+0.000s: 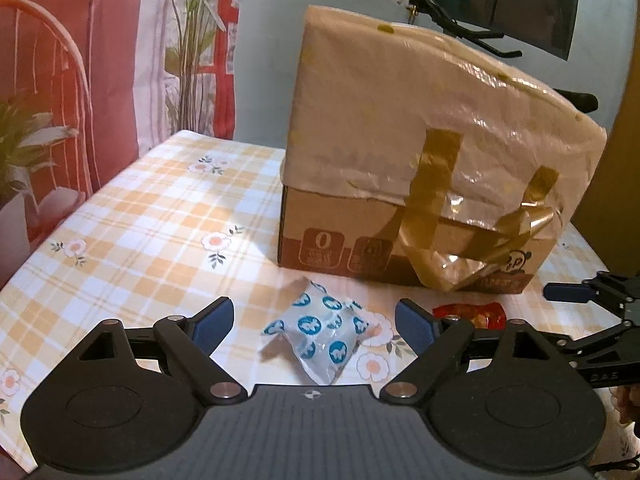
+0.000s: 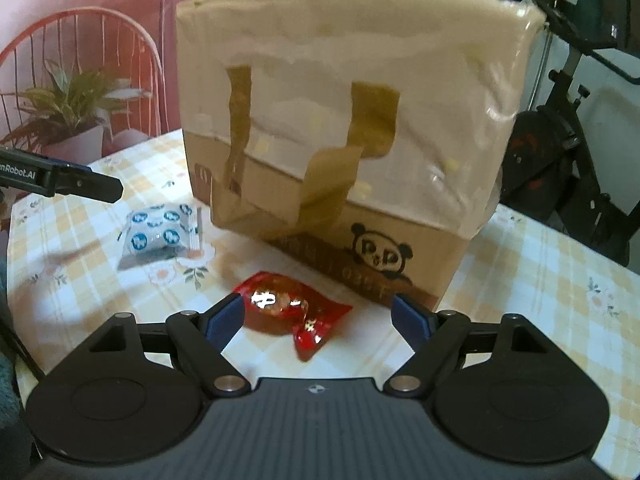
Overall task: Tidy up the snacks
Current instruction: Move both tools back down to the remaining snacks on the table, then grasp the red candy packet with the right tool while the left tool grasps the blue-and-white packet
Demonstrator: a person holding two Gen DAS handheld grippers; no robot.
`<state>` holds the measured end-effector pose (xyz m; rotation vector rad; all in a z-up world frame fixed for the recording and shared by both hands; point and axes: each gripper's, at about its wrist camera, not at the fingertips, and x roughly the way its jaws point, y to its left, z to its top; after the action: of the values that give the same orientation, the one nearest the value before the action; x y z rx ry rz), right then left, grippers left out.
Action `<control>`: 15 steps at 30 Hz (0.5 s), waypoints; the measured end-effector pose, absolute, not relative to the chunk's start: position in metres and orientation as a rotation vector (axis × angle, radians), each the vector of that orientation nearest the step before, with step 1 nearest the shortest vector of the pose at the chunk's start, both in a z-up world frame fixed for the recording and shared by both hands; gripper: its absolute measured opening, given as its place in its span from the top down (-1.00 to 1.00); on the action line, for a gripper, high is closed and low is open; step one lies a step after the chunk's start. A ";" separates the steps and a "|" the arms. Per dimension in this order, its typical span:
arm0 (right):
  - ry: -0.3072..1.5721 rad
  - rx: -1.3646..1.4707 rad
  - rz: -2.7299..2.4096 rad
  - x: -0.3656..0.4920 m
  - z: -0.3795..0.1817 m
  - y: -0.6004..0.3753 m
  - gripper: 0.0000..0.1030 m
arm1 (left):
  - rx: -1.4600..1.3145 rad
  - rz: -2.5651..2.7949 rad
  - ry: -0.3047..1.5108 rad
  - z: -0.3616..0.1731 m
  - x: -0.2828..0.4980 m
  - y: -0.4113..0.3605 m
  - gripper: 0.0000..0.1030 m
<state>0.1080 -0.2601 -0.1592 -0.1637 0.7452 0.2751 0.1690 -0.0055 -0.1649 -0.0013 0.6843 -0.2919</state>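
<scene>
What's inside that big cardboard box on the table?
Nothing inside shows. A plastic bag with taped handles covers the cardboard box from the top down, hiding its opening and contents.

- tablecloth (image 1: 132,240): orange-and-white plaid with small flowers
- snack packet (image 1: 320,332): silvery white, blue round dots
- candy wrapper (image 2: 292,308): glossy red
- cardboard box (image 2: 420,256): brown, black panda print
</scene>
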 end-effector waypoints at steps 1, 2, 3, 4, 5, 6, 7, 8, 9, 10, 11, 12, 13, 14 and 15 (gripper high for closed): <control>0.752 -0.172 0.280 0.110 -0.162 -0.259 -0.60 | -0.001 -0.293 0.690 -0.167 0.169 -0.006 -0.73; 0.761 -0.189 0.284 0.111 -0.166 -0.257 -0.60 | -0.001 -0.293 0.695 -0.169 0.169 -0.006 -0.73; 0.772 -0.210 0.286 0.114 -0.170 -0.255 -0.60 | 0.000 -0.293 0.700 -0.170 0.169 -0.006 -0.73; 0.780 -0.232 0.285 0.116 -0.174 -0.254 -0.60 | 0.001 -0.294 0.703 -0.171 0.169 -0.006 -0.73; 0.782 -0.244 0.283 0.119 -0.176 -0.253 -0.60 | 0.001 -0.294 0.705 -0.172 0.169 -0.005 -0.73; 0.785 -0.254 0.283 0.121 -0.179 -0.253 -0.60 | 0.001 -0.293 0.706 -0.173 0.169 -0.005 -0.72; 0.782 -0.263 0.281 0.124 -0.181 -0.253 -0.60 | 0.000 -0.291 0.707 -0.173 0.169 -0.004 -0.72; 0.776 -0.276 0.280 0.125 -0.182 -0.252 -0.60 | -0.002 -0.289 0.707 -0.173 0.169 -0.004 -0.72; 0.769 -0.294 0.283 0.127 -0.184 -0.251 -0.60 | -0.003 -0.289 0.707 -0.173 0.169 -0.003 -0.72; 0.769 -0.308 0.290 0.128 -0.186 -0.250 -0.59 | -0.003 -0.289 0.708 -0.174 0.170 -0.004 -0.72; 0.773 -0.320 0.302 0.130 -0.187 -0.248 -0.58 | -0.003 -0.289 0.708 -0.174 0.170 -0.004 -0.72; 0.776 -0.328 0.313 0.131 -0.189 -0.247 -0.57 | -0.003 -0.291 0.709 -0.175 0.171 -0.004 -0.72; 0.778 -0.340 0.323 0.132 -0.191 -0.245 -0.55 | -0.003 -0.292 0.711 -0.175 0.171 -0.004 -0.72; 0.780 -0.353 0.332 0.133 -0.192 -0.243 -0.53 | -0.003 -0.294 0.713 -0.176 0.171 -0.005 -0.72; 0.778 -0.359 0.338 0.134 -0.193 -0.240 -0.52 | -0.003 -0.297 0.716 -0.177 0.171 -0.005 -0.72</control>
<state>0.1341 -0.2402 -0.1932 -0.3590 0.7779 0.3376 0.1712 -0.0048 -0.1772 -0.0027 0.7156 -0.2965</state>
